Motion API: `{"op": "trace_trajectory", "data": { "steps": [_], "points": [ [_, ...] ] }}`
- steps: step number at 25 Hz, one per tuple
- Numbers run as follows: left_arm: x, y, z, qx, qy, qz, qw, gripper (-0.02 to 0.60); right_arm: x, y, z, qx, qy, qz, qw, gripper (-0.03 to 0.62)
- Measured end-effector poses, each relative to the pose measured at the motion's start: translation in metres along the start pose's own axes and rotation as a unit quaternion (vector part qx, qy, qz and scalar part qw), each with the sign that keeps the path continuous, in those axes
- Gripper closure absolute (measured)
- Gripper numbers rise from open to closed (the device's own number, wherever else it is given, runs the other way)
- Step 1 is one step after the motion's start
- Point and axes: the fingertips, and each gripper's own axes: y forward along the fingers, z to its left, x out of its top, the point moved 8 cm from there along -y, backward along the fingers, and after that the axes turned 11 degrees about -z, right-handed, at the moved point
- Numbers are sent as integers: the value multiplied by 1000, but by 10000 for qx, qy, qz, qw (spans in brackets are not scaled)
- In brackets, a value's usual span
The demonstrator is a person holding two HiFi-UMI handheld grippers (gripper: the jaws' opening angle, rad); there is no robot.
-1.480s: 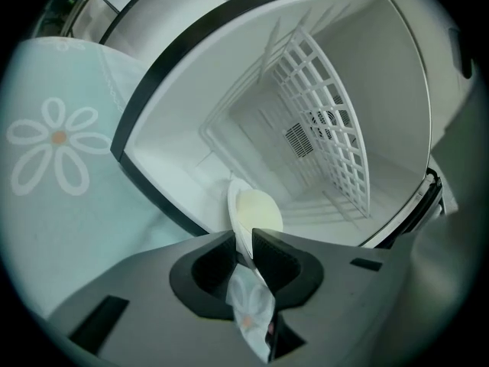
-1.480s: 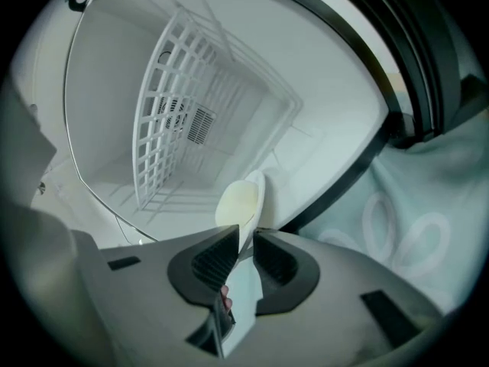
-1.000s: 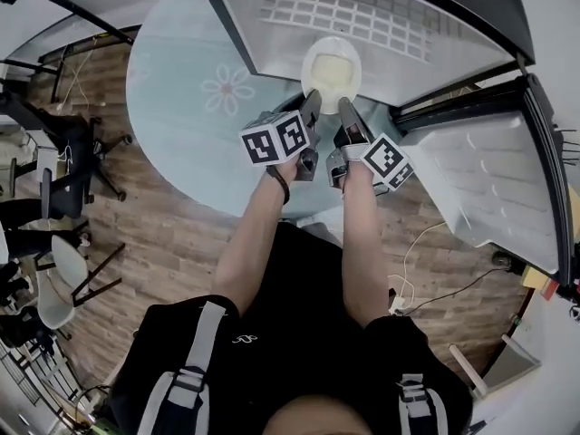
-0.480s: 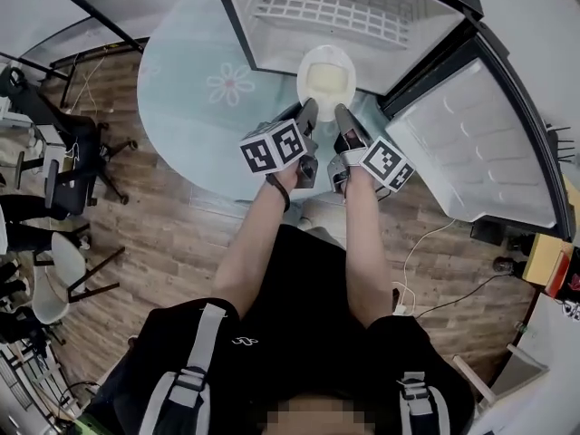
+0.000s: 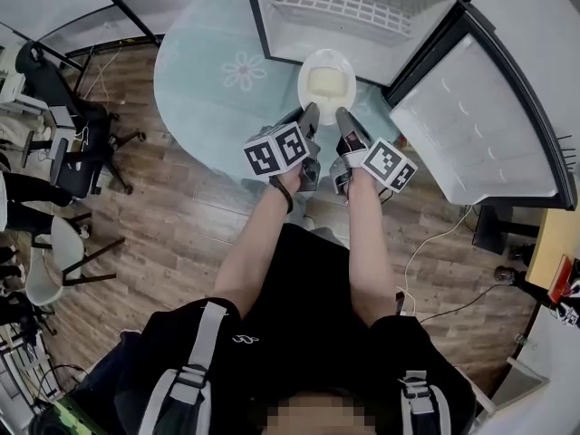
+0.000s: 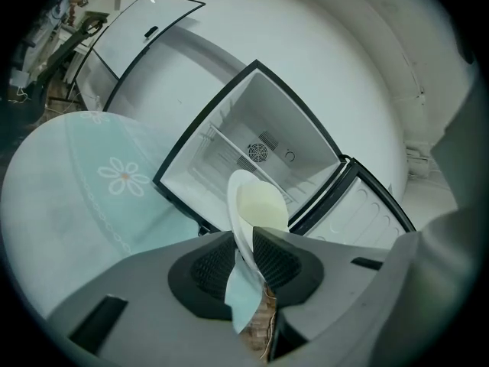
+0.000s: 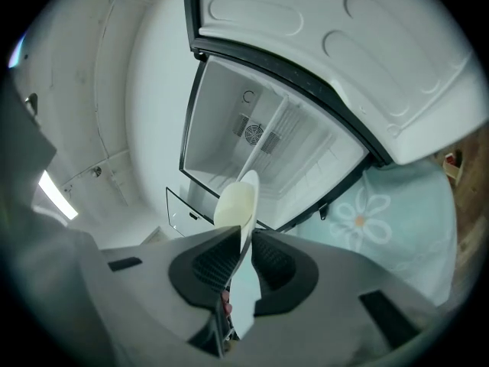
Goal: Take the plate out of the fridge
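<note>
A white plate [image 5: 328, 80] with a pale yellow middle hangs in the air just in front of the open fridge [image 5: 353, 12]. Both grippers hold it by its near rim. My left gripper [image 5: 311, 113] is shut on the plate's left side, the rim [image 6: 243, 235] pinched between its dark pads. My right gripper [image 5: 343, 114] is shut on the right side, with the rim [image 7: 246, 216] edge-on between its pads. The fridge's inside [image 6: 248, 155] shows a white wire shelf and a round vent at the back.
The fridge door [image 5: 476, 125] stands swung open to the right. A round pale-green rug with a flower print [image 5: 217, 89] lies on the wood floor in front of the fridge. Office chairs [image 5: 68, 152] stand at the left, cables [image 5: 435, 270] trail at the right.
Both grippers have drawn back from the fridge with the plate between them; the plate, first over the fridge's front edge, now hangs outside it. The grip has not changed.
</note>
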Motion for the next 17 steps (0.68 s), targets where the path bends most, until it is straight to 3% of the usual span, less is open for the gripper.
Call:
{"op": "trace_trajectory", "data": {
  "steps": [17],
  "points": [
    [-7,-35,3,263,106,-32,9996,491,-20,-19,8,175,115,231,9995,548]
  ]
}}
